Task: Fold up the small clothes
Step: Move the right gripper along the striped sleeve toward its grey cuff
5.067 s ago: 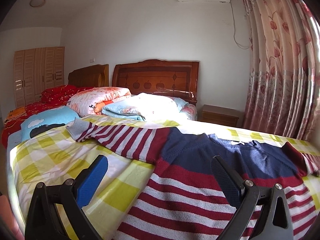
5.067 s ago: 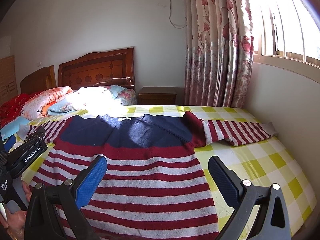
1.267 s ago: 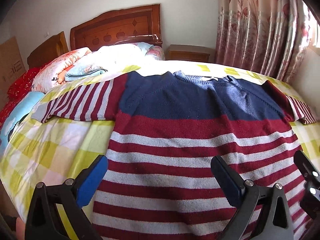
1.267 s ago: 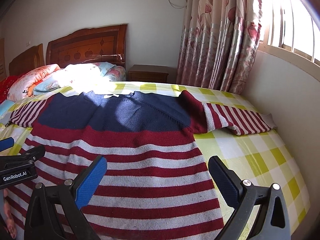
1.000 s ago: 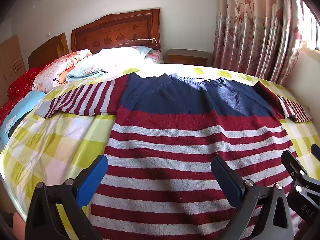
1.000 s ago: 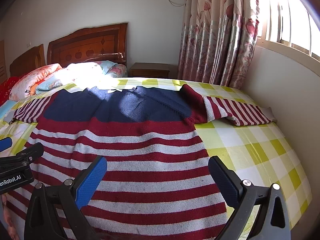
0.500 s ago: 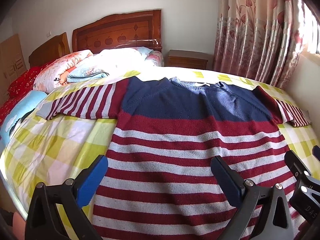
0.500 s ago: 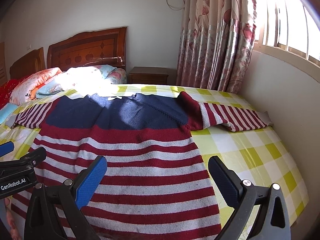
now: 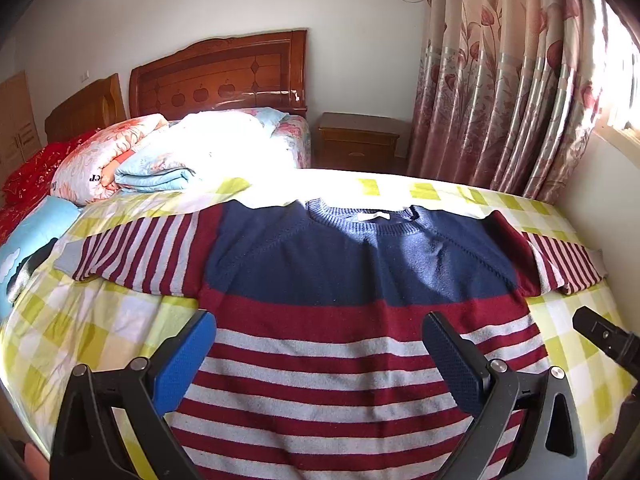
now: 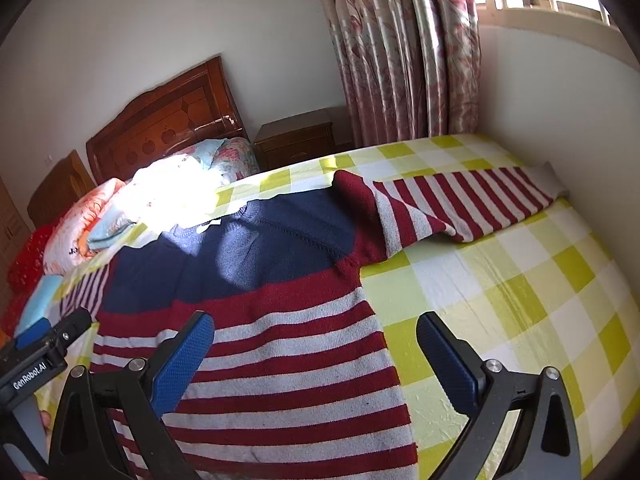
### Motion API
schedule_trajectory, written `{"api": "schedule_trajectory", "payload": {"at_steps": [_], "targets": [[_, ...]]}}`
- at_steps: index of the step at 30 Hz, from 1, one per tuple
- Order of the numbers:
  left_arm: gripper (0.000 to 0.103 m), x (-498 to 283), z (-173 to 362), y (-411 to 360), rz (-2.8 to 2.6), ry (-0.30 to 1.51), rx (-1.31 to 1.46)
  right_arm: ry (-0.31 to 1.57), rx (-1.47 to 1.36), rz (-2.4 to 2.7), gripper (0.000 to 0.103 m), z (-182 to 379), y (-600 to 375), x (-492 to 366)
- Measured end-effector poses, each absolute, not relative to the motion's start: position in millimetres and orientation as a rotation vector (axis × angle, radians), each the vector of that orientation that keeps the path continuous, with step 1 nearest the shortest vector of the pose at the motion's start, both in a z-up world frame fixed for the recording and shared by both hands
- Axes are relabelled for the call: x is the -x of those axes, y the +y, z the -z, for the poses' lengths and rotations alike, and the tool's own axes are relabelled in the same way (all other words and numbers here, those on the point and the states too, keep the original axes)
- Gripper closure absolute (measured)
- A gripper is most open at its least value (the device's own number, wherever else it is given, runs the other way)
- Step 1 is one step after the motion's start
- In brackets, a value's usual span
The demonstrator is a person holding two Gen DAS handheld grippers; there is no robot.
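A knit sweater with a navy yoke and red-and-grey stripes lies flat, front up, on a yellow-checked bed sheet. Both sleeves are spread out sideways: the left sleeve and the right sleeve. My left gripper hovers open above the striped lower body. My right gripper is open too, tilted over the sweater's right side edge, one finger over stripes, the other over bare sheet. Each gripper's tip shows at the edge of the other view.
Folded quilts and pillows are piled at the head of the bed below a wooden headboard. A wooden nightstand and a floral curtain stand behind. A white wall borders the bed's right edge.
The right gripper has swung and tilted toward the sweater's right side, so the right sleeve and bare sheet now fill more of its view. The left gripper has moved a little forward over the body.
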State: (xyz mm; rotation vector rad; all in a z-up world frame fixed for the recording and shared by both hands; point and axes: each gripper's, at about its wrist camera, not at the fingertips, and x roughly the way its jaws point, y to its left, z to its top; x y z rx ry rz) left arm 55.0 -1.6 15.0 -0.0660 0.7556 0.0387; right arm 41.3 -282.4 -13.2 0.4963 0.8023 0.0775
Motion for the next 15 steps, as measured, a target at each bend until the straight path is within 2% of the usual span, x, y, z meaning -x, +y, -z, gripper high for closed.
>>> {"api": "schedule_trajectory", "payload": {"at_steps": [3,5,15], "targets": [[0.0,-70.5,-23.2,-13.6,0.041,0.79,0.104,0.919,-0.851,-0.124,0.0,37.4,-349.7,-61.6],[0.0,-76.9,-28.3,-24.8,0.067,0.782,0.102,0.917,-1.039,-0.084,0.0,52.6,-393.7,-61.4],[0.0,-114.2,-11.6,-83.8,0.207,0.863,0.02,0.829,-1.386,0.079,0.002,89.6,-525.7,-67.2]]}}
